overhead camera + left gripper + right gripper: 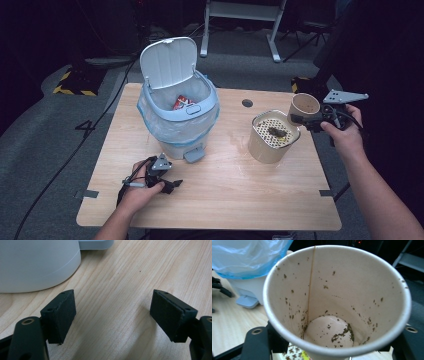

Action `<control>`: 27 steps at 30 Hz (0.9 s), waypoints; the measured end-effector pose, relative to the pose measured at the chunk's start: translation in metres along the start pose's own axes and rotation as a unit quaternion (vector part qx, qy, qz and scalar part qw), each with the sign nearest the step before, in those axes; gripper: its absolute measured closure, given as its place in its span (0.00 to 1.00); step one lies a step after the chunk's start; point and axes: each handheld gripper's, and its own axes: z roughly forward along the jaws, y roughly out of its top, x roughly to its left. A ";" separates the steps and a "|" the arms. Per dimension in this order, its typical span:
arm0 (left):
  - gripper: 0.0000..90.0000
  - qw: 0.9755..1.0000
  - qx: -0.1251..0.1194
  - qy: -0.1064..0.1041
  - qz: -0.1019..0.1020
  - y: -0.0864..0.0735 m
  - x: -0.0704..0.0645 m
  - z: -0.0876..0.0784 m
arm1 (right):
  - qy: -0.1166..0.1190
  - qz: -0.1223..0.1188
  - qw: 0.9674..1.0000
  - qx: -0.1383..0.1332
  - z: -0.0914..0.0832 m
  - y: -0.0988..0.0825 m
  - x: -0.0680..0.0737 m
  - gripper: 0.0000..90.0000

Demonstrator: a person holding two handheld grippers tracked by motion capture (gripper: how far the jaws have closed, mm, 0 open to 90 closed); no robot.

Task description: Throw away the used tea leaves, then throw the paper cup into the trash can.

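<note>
Item: paper cup (337,302), held by the right gripper (314,119), whose jaws sit against the cup's lower wall on either side; the cup stands roughly upright, lifted just beyond the strainer container (273,136) at the right side of the table (225,200). Contents: almost none, only a scatter of tea-leaf specks on the inner wall and a small clump on the floor of the cup. Strainer container: just below and beside the right gripper, perforated insert carrying a dark wad of leaves. Step in hand, by judgement: the pour through the strainer looks finished and the emptied cup is ready for disposal. Next move, by judgement: carry the cup across to the pedal bin (178,116), lid up, blue liner fitted, and let it go over the opening without clipping the rim. Left gripper (166,182): jaws wide apart, holding nothing, resting low over the wood just in front of the bin's base. Writing: none legible; a red wrapper (183,103) lies in the bin, its print too small to read.
</note>
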 end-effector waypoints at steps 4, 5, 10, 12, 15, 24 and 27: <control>0.24 1.000 0.000 0.000 0.000 0.000 0.000 0.000 | 0.007 0.004 1.000 0.006 -0.001 0.003 0.001 0.35; 0.24 1.000 0.000 0.000 0.001 0.000 0.000 0.000 | 0.010 0.003 1.000 0.007 -0.001 0.003 0.002 0.35; 0.24 1.000 0.000 0.001 0.000 0.000 0.000 0.000 | 0.017 -0.004 1.000 0.009 0.001 0.007 0.004 0.35; 0.24 1.000 0.000 0.000 0.000 0.000 0.000 0.000 | 0.017 -0.010 1.000 0.009 0.001 0.009 0.006 0.35; 0.24 1.000 0.000 0.000 0.000 0.000 0.000 0.000 | 0.020 -0.014 1.000 0.005 0.003 0.015 0.007 0.35; 0.23 1.000 0.000 0.000 -0.002 0.000 0.001 0.000 | 0.028 -0.046 0.999 -0.002 0.012 0.040 0.021 0.34; 0.23 1.000 0.000 -0.004 0.002 -0.001 0.002 -0.001 | 0.037 -0.050 0.998 -0.005 0.016 0.051 0.026 0.34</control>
